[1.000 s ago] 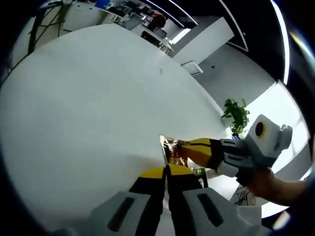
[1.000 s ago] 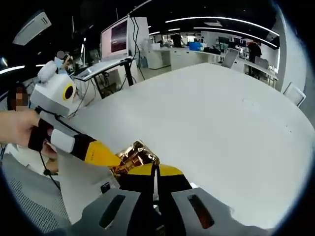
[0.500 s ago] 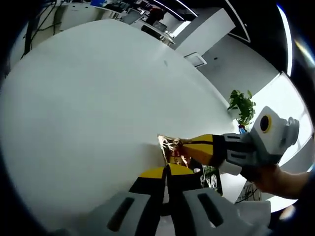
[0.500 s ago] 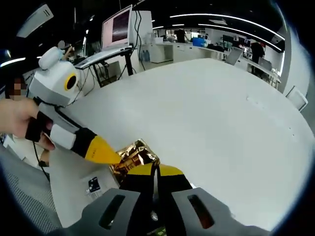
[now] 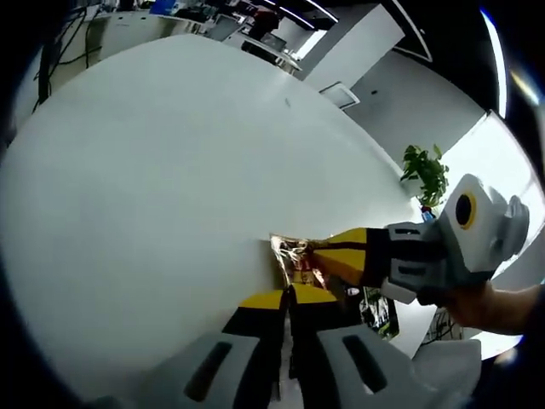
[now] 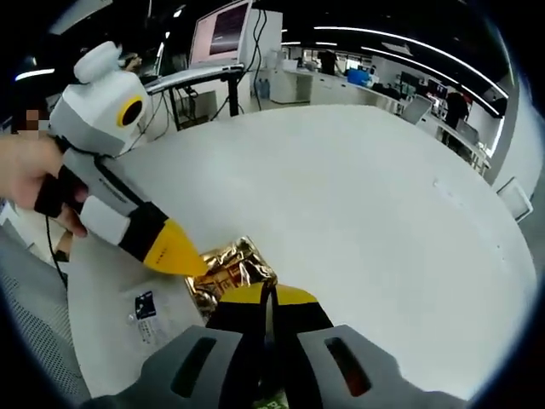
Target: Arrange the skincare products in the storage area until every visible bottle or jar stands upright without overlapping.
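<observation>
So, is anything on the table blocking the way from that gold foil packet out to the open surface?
Nothing visible does. The gold foil packet sits between both grippers, left gripper and right gripper meeting at it, both with jaws closed. Beyond it the white table shows bare surface; a small label lies off to the side.

A potted plant (image 5: pixel 426 170) stands beyond the white table (image 5: pixel 153 170). Behind the table, a monitor (image 6: pixel 223 34) sits on a desk.
</observation>
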